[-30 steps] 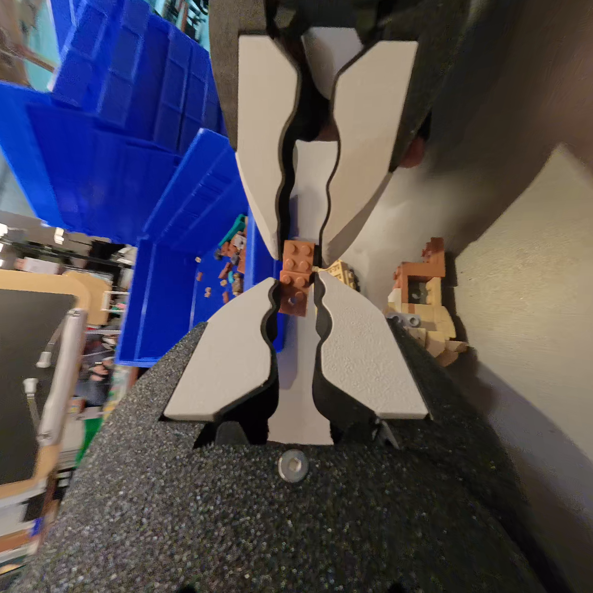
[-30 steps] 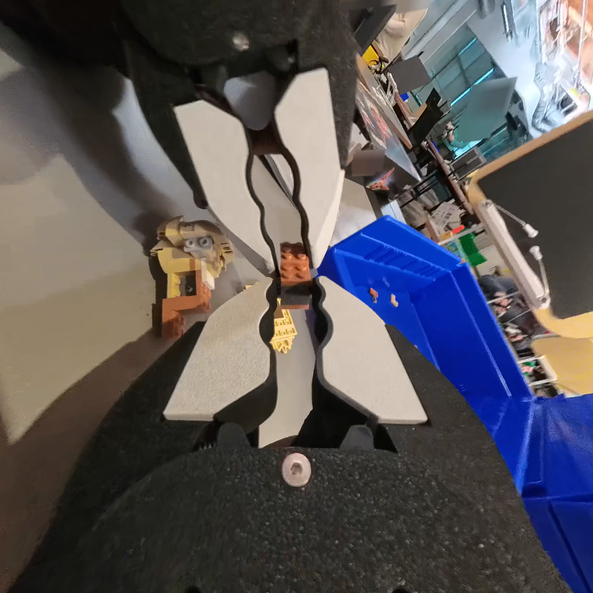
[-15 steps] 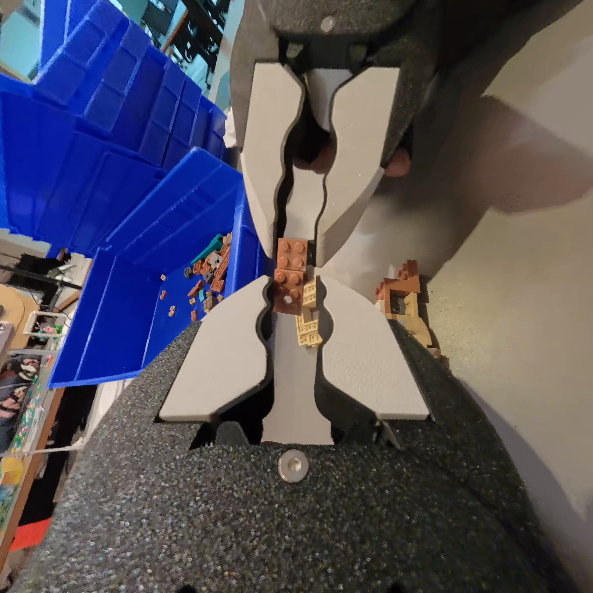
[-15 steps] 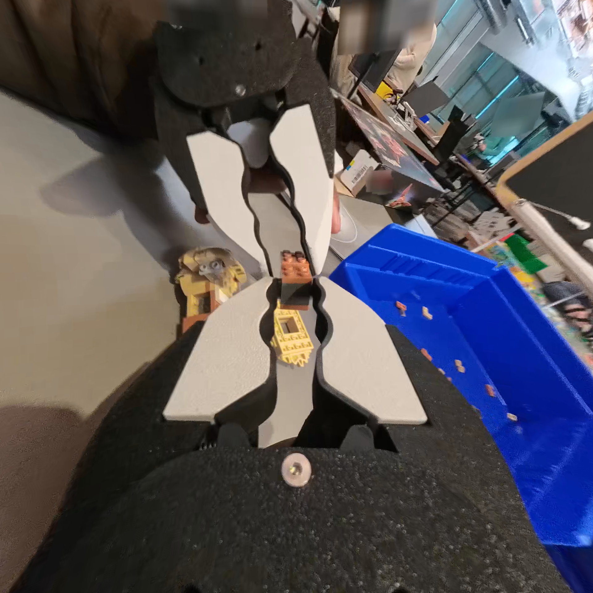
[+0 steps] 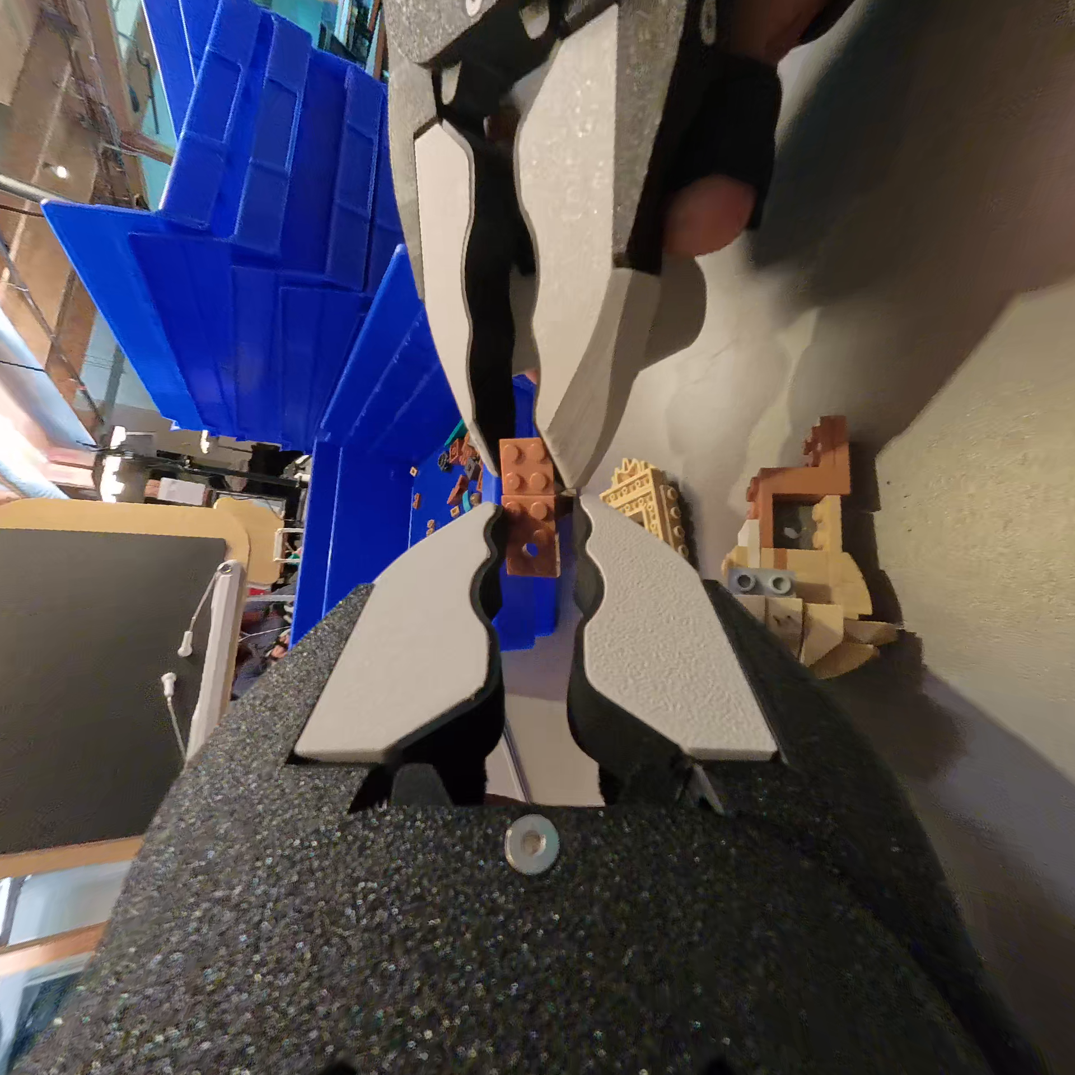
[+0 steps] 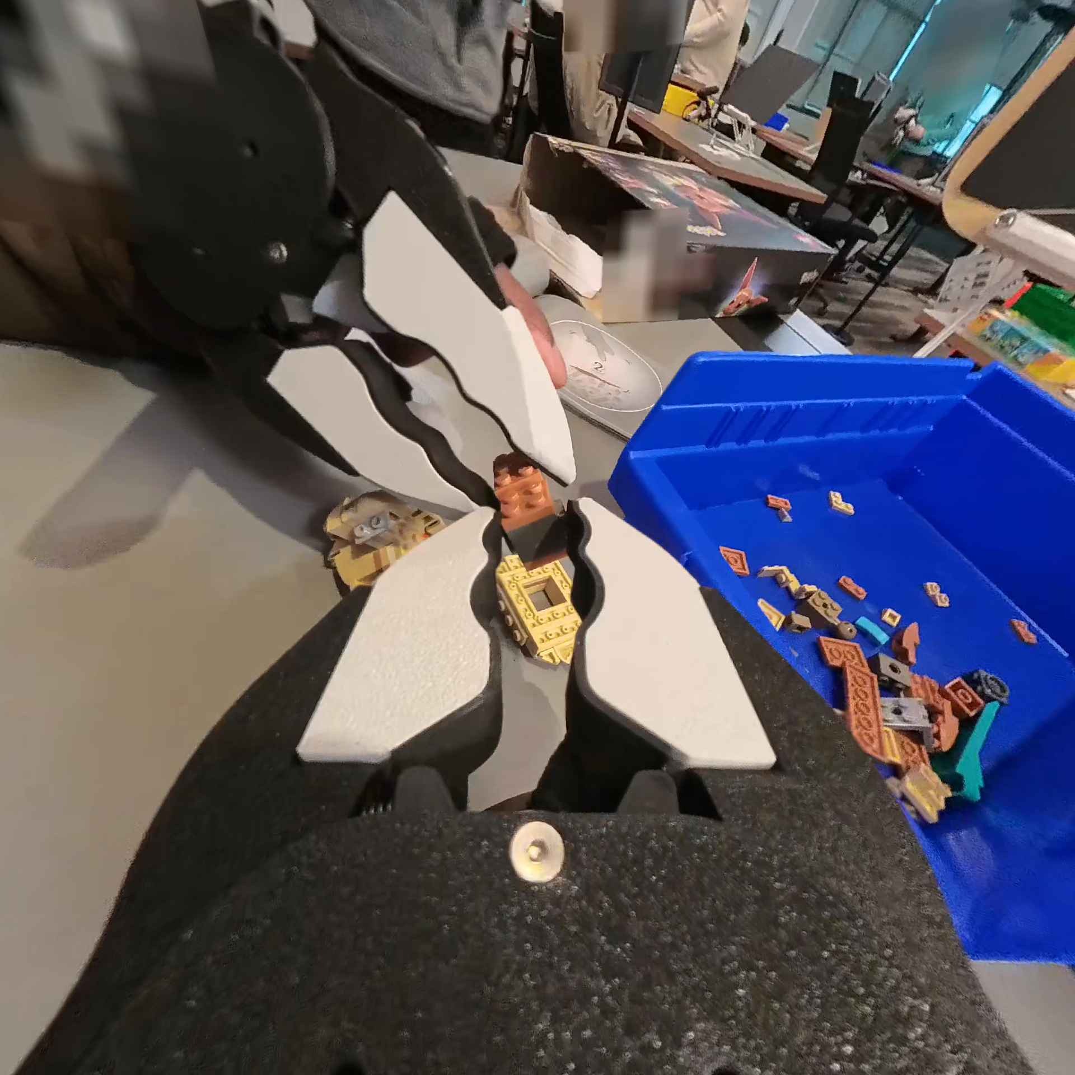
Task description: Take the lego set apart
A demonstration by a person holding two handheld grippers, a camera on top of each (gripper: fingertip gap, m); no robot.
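Two brown bricks (image 5: 528, 505), joined end to end above the surface (image 6: 116, 611), are clamped tip to tip: one by the left claw (image 5: 532, 526), one by the right claw (image 6: 532, 523). A tan frame (image 6: 538, 605) lies directly below the bricks.

the two grippers meet tip to tip over the table (image 6: 145, 611), both clamped on one brown brick stack (image 6: 523, 500), so no way through between them; below lies a tan frame (image 6: 538, 605); the blue bin (image 6: 814, 407) walls off one side, a tan model (image 6: 372, 541) stands near on the other; beyond the model the grey tabletop lies open.
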